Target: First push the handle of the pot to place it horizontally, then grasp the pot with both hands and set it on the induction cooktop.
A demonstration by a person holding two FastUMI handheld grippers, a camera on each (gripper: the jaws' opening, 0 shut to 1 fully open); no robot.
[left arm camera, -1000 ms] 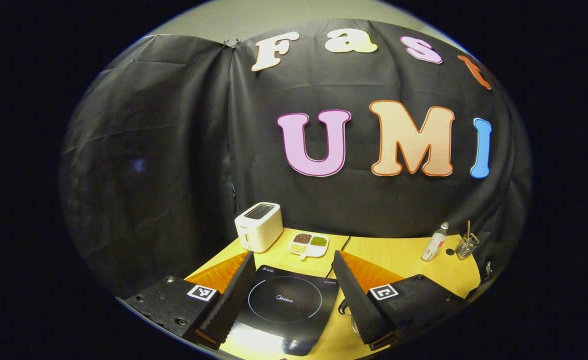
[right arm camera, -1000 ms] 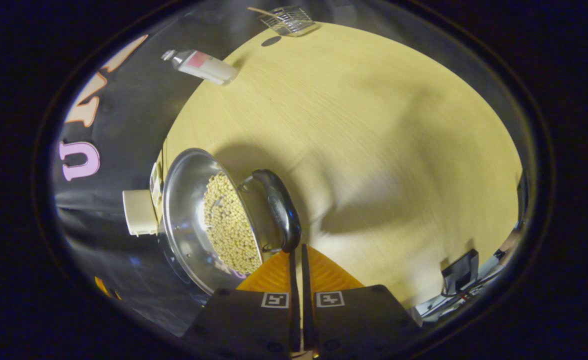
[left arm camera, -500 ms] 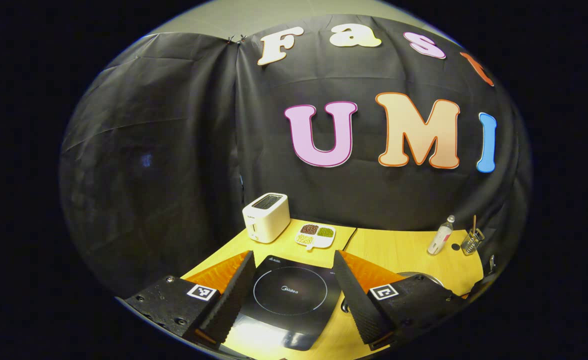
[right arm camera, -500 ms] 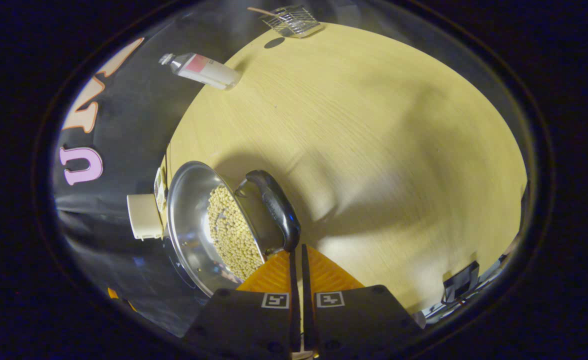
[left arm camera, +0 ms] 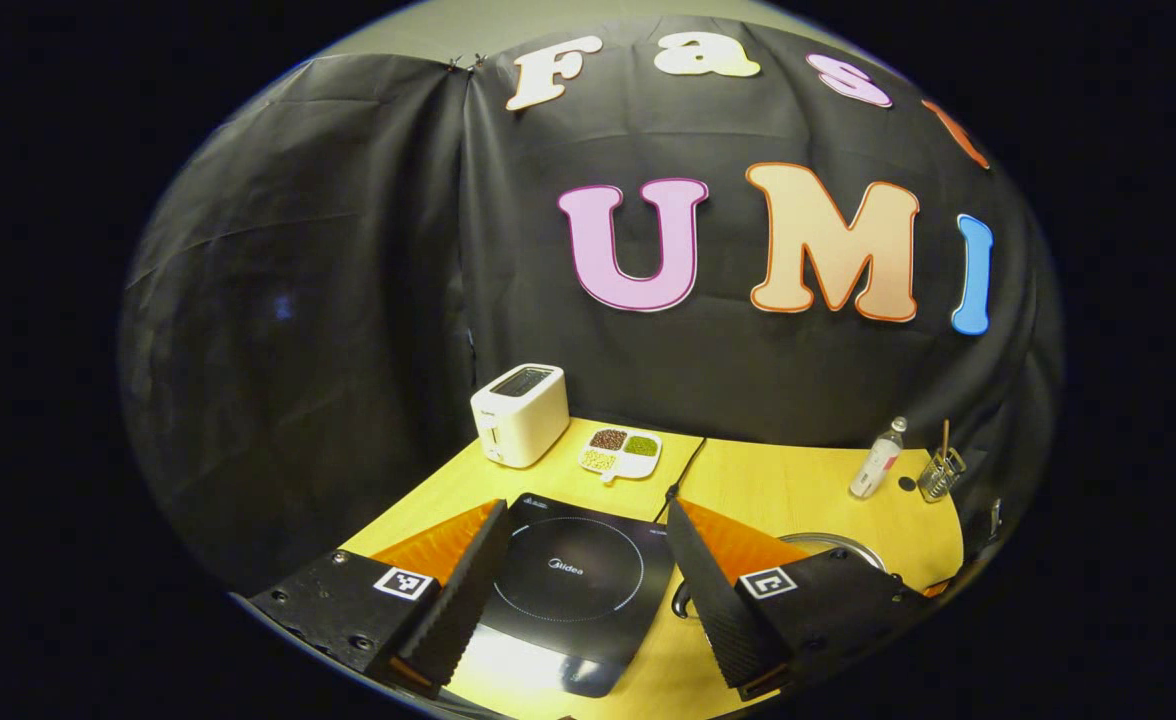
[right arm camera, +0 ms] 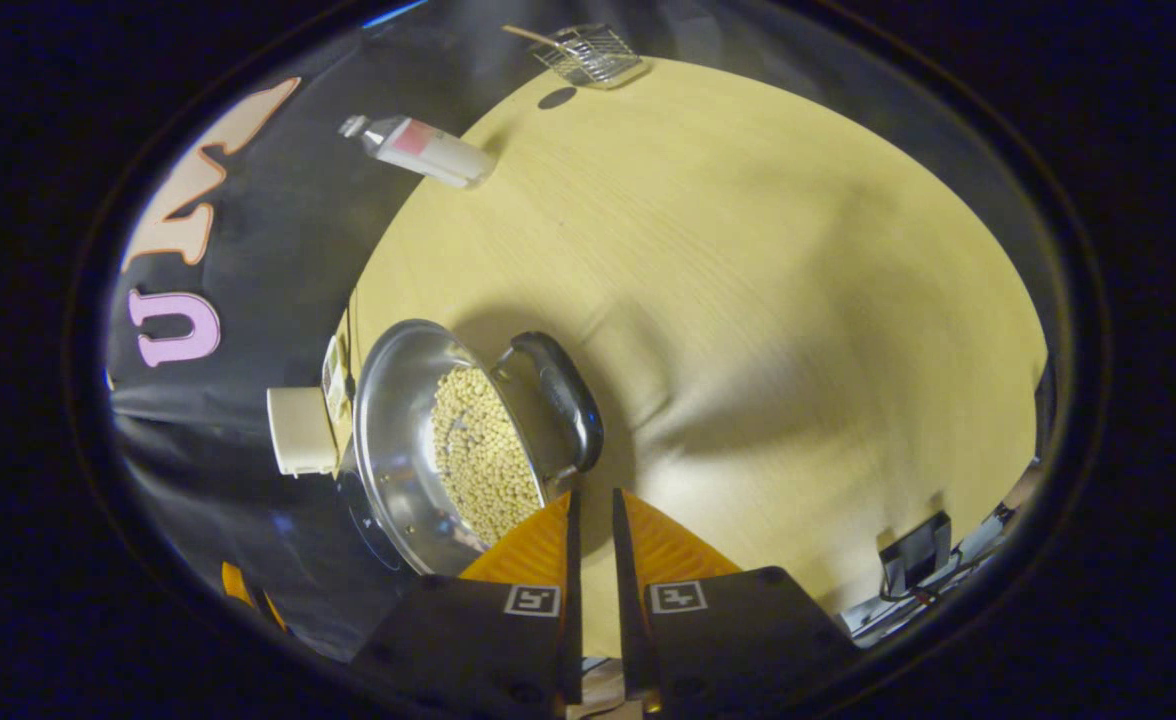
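Observation:
A steel pot (right arm camera: 398, 440) holding pale beans stands on the wooden table (right arm camera: 748, 300). Its black handle (right arm camera: 568, 395) arches along the rim on the side nearest me. My right gripper (right arm camera: 594, 495) hovers just short of that handle, its fingers a narrow slit apart with nothing between them. In the left gripper view the black induction cooktop (left arm camera: 573, 580) lies on the table between the widely spread fingers of my left gripper (left arm camera: 583, 515), which is open and holds nothing. The pot's rim (left arm camera: 838, 543) peeks out behind the right finger.
A white toaster (left arm camera: 518, 415) and a divided dish of beans (left arm camera: 620, 453) stand behind the cooktop. A bottle (left arm camera: 875, 468) and a wire holder (left arm camera: 936, 475) are at the far right. A cable (left arm camera: 683, 470) runs back from the cooktop.
The right gripper's fingers have parted slightly and pulled back a little from the handle. The left gripper has tipped down a bit, bringing the cooktop and the pot's rim more into view.

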